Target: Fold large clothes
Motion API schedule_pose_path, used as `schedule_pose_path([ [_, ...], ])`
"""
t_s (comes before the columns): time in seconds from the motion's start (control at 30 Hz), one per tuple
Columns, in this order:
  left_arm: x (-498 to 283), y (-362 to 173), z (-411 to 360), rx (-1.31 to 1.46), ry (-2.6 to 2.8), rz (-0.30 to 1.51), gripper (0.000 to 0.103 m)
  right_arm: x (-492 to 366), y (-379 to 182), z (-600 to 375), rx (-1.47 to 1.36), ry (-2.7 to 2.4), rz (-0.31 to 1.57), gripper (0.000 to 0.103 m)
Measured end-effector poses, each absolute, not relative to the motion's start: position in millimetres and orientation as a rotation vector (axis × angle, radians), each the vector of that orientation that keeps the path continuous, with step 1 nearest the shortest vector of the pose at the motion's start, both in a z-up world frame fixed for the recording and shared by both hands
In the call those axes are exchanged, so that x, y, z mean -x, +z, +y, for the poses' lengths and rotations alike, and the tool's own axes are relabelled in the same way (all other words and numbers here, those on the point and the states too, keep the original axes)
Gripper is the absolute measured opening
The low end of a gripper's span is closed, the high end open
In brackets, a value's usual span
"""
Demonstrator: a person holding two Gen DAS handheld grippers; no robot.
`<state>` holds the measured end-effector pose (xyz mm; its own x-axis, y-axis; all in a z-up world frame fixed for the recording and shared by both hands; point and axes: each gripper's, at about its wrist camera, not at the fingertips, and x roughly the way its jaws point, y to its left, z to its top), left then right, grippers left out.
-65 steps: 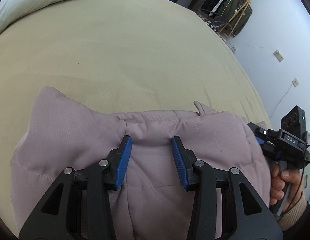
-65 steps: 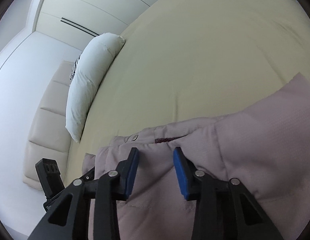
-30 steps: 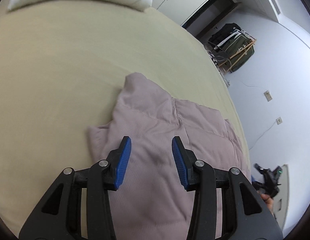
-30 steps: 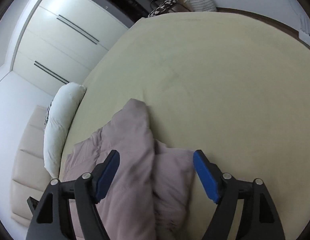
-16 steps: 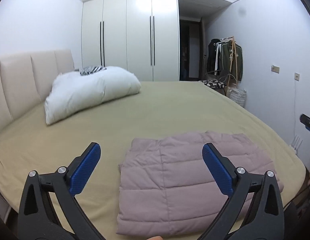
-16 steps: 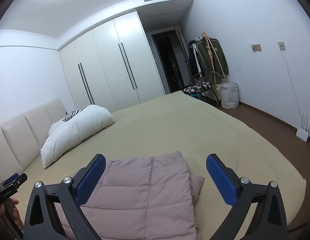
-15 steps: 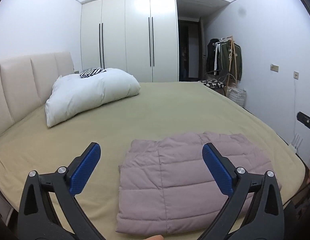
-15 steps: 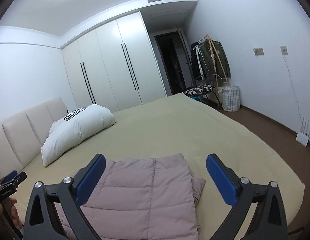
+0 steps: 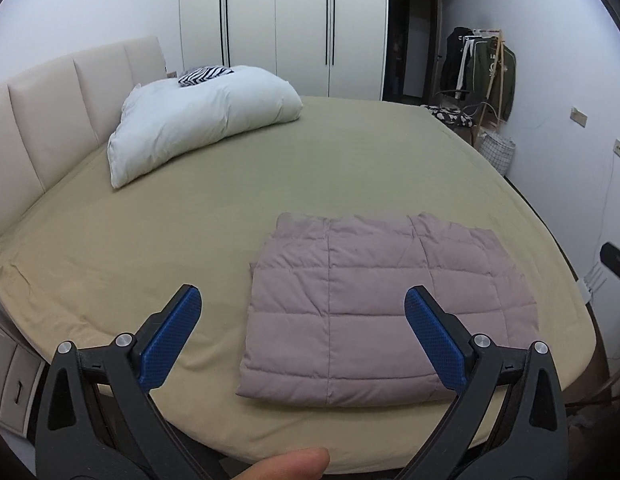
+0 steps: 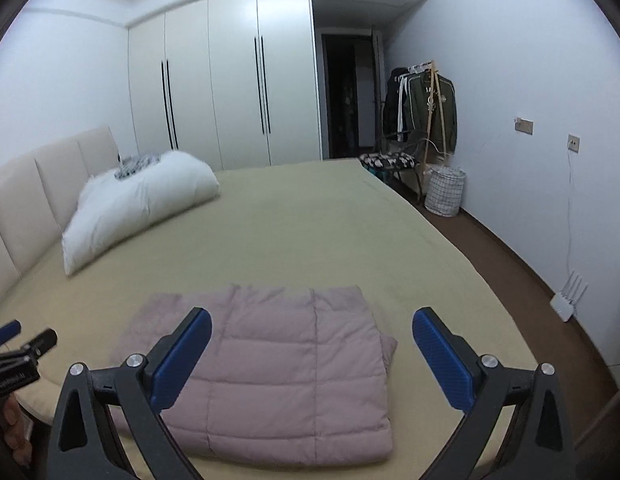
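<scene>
Your left gripper [image 9: 298,336] and right gripper [image 10: 312,360] both stand wide open, holding nothing. The folded quilted jacket [image 9: 382,312] lies flat on the bed [image 9: 190,240], lower centre of both views, ahead of and below the fingers, apart from them, its long axis running across the frame.

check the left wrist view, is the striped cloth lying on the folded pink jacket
No, the striped cloth sits on top of the white pillow by the headboard, well apart from the folded pink jacket.
</scene>
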<state>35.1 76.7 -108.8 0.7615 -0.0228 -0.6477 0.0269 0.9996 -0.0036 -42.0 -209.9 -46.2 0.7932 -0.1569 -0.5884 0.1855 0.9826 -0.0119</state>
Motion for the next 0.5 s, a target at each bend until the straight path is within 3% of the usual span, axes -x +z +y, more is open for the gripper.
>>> schedule_pose_path([
  [0.17,-44.6,-131.2,72.1,-0.024,-0.023,0.749,0.103,43.9,-67.7,-190.1,-0.109,-0.179,0.791,0.103],
  [0.5,-53.4,-171.2,59.0,-0.038,-0.047,0.842,0.103,41.4,-97.1,-166.9,-0.097,-0.167,0.871,0.103],
])
